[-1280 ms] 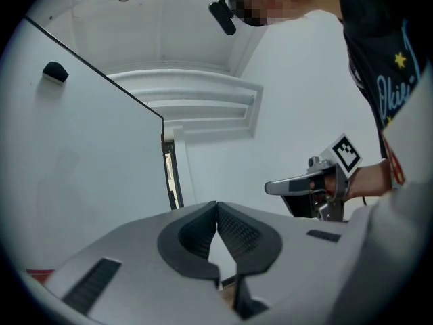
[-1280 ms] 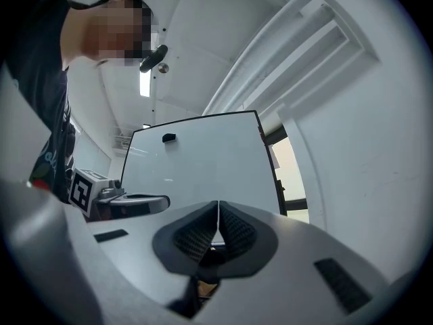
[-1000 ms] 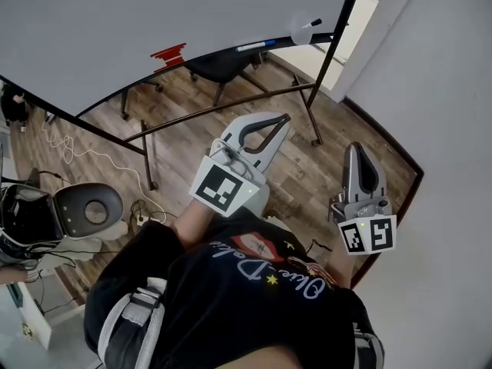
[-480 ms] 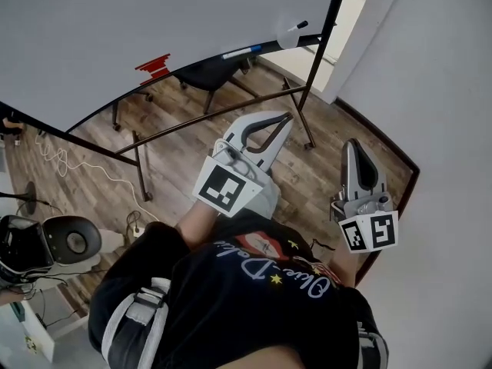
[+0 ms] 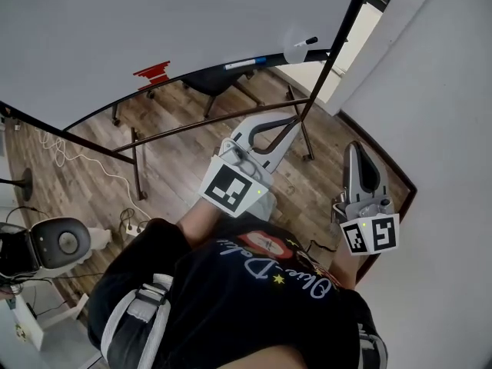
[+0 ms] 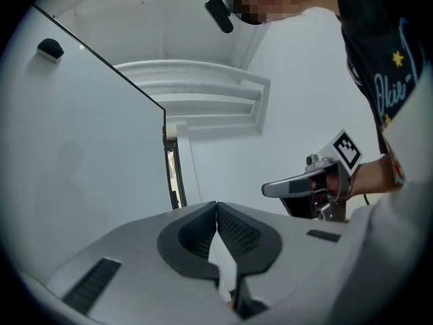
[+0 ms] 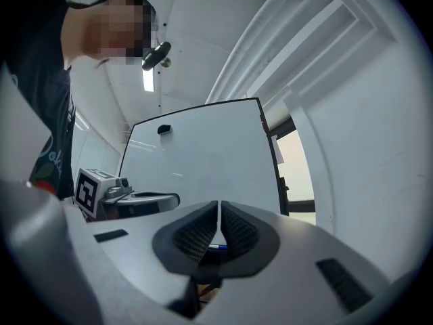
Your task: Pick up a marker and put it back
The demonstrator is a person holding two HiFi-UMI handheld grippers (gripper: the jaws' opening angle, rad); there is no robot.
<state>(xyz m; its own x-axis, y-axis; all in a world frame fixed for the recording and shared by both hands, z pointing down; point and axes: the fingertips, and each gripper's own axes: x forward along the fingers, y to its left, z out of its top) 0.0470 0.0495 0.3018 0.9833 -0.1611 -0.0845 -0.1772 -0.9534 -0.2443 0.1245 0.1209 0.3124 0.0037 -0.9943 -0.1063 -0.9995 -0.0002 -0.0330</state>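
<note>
Head view: whiteboard (image 5: 154, 14) standing on its frame over a wooden floor (image 5: 192, 137). Blue-capped marker (image 5: 246, 64) is lying on the ledge (image 5: 200, 71) along the board's lower edge, on the far side, and a black-capped marker (image 5: 307, 42) is resting further right. Left claw (image 5: 290, 123) and right claw (image 5: 355, 149) are hanging near the person, well apart from that ledge. Compared with a second ago, the seat (image 5: 61, 241) at the near left is sitting lower and further left in frame. This suggests the person is moving along the board, so this is judged as approach only, with no pick-up begun.

Left gripper view: jaws are pressing tip to tip with nothing between them. The board's edge is running along the left.

Right gripper view: jaws are likewise sitting closed and empty, facing the board. A blue sliver is showing low beyond them, possibly the marker, but too small to tell. Whichever claw reaches will be needing to open first.
</note>
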